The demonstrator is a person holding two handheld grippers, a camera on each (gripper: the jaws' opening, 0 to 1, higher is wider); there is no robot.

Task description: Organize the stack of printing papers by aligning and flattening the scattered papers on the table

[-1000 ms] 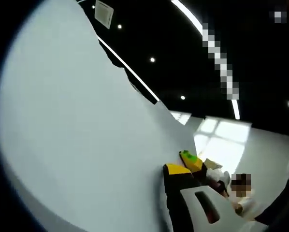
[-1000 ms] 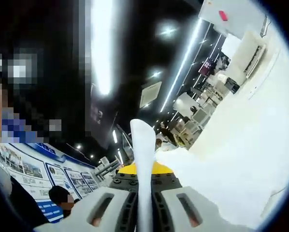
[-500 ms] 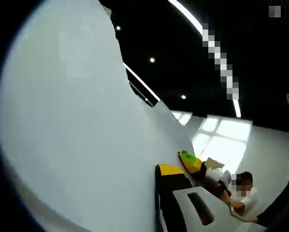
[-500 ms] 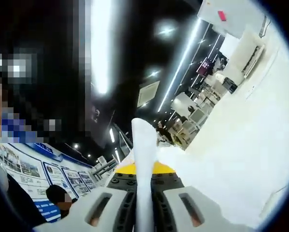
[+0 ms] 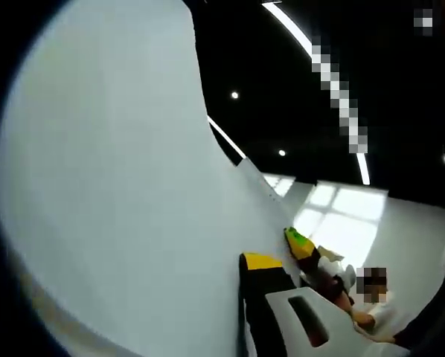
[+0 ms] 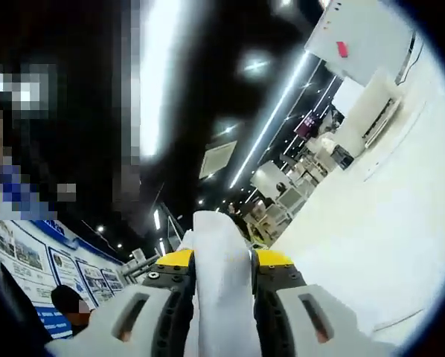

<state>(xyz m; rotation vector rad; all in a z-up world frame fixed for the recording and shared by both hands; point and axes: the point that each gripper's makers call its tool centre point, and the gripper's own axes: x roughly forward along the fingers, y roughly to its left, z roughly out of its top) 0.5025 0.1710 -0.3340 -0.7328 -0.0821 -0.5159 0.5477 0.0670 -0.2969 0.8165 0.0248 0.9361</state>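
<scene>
A broad white sheet of the paper stack (image 5: 118, 186) spreads across the left half of the left gripper view, held up in the air. My left gripper (image 5: 241, 269) grips its lower edge; one white and black jaw with a yellow tip shows beside the paper, while the other is hidden behind it. In the right gripper view, my right gripper (image 6: 222, 262) is shut on the paper stack (image 6: 222, 238), whose thick white edge rises between the yellow-tipped jaws. The rest of the paper (image 6: 371, 216) stretches away to the right.
Both views look upward at a dark ceiling with strip lights. A person (image 5: 367, 301) sits low at the right of the left gripper view, near a green and yellow object (image 5: 299, 243). Blue poster boards (image 6: 66, 271) and white furniture (image 6: 356, 104) stand further off.
In the left gripper view the sheet has swung further across the top. In the right gripper view the paper edge between the jaws looks wider and the view has tilted.
</scene>
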